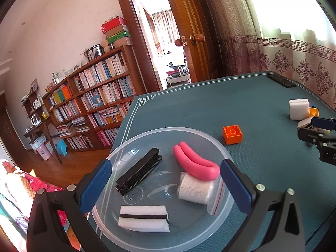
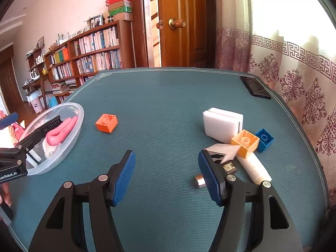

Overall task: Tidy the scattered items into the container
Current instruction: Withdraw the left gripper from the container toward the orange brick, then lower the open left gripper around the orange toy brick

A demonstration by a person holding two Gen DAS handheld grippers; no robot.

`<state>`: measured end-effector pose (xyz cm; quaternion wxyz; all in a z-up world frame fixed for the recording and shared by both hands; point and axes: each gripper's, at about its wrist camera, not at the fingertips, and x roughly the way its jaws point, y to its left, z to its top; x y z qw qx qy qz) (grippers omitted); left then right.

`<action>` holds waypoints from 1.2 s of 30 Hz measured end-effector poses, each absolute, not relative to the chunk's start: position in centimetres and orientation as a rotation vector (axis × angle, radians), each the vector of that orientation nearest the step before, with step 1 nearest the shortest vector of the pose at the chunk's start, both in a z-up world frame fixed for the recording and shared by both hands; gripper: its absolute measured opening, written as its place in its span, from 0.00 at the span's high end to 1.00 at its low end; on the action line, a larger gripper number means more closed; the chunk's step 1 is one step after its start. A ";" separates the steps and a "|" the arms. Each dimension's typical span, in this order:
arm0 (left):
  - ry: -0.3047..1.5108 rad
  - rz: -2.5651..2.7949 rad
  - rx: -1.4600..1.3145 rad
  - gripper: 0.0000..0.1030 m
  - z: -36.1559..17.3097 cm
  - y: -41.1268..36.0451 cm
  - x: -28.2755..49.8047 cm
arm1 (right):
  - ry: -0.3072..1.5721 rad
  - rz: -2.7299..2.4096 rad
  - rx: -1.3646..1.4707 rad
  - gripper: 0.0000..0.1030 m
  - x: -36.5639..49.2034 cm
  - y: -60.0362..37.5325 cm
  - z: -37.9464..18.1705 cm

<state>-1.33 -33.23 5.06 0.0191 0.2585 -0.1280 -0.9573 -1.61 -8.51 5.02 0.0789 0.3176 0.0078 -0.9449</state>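
Note:
A clear plastic bowl [image 1: 195, 226] [image 2: 69, 130] sits at the table's left edge. It holds a black brush [image 1: 139, 171], a pink curved piece [image 1: 195, 162], a bagged white gauze roll [image 1: 194, 190] and a white sponge with a black stripe [image 1: 143, 218]. My left gripper [image 1: 166, 185] hangs open over the bowl with nothing between its fingers. My right gripper [image 2: 167, 175] is open above bare mat. An orange brick [image 2: 106, 123] [image 1: 232, 134] lies between bowl and pile. To the right lie a white sponge [image 2: 222, 125], a light orange brick [image 2: 244, 142], a blue brick [image 2: 264, 139], a white tube [image 2: 255, 168], a small metal cylinder [image 2: 199, 181] and a flat white packet [image 2: 222, 149].
The table is covered by a teal mat [image 2: 168, 96]. A black phone [image 2: 255, 87] lies at the far right corner. A curtain [image 2: 294, 79] hangs along the right side. A bookshelf [image 1: 92, 103] and an open door [image 1: 189, 31] stand beyond the table.

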 end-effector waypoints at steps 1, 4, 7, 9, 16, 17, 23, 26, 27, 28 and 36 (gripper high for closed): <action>-0.401 -2.982 0.809 0.00 5.1 -32.7 -1.4 | 0.027 -2.843 0.956 0.36 -1.3 -7.7 5.0; -0.400 -3.019 0.829 0.00 5.2 -31.2 -1.7 | 0.002 -2.885 0.966 0.36 -0.3 -5.0 5.0; -0.404 -3.053 0.844 0.00 5.2 -29.4 -2.0 | -0.057 -2.914 0.975 0.36 0.5 -2.6 4.9; -0.420 -3.072 0.848 0.00 5.2 -28.4 -2.3 | -0.088 -2.930 0.984 0.36 0.9 -1.3 4.7; -0.397 -3.155 1.005 0.00 4.6 -25.1 -5.7 | -0.179 -2.936 1.034 0.36 1.6 1.6 3.9; -0.378 -3.164 1.037 0.00 4.5 -24.9 -6.4 | -0.184 -2.938 1.033 0.36 1.7 1.8 3.9; -0.107 -3.284 1.253 0.00 4.1 -24.7 -10.9 | -0.191 -2.941 1.030 0.36 2.0 2.3 3.8; -0.026 -3.270 1.362 0.00 3.6 -24.8 -12.9 | -0.212 -2.937 1.038 0.36 1.9 2.6 3.7; -0.015 -3.259 1.392 0.00 3.4 -24.8 -13.7 | -0.221 -2.935 1.041 0.36 1.9 2.8 3.6; -0.001 -3.253 1.425 0.00 3.3 -24.9 -14.4 | -0.229 -2.934 1.044 0.36 1.9 2.9 3.6; 0.042 -3.106 1.675 0.00 1.5 -25.5 -17.1 | -0.234 -2.930 1.046 0.36 1.9 3.0 3.5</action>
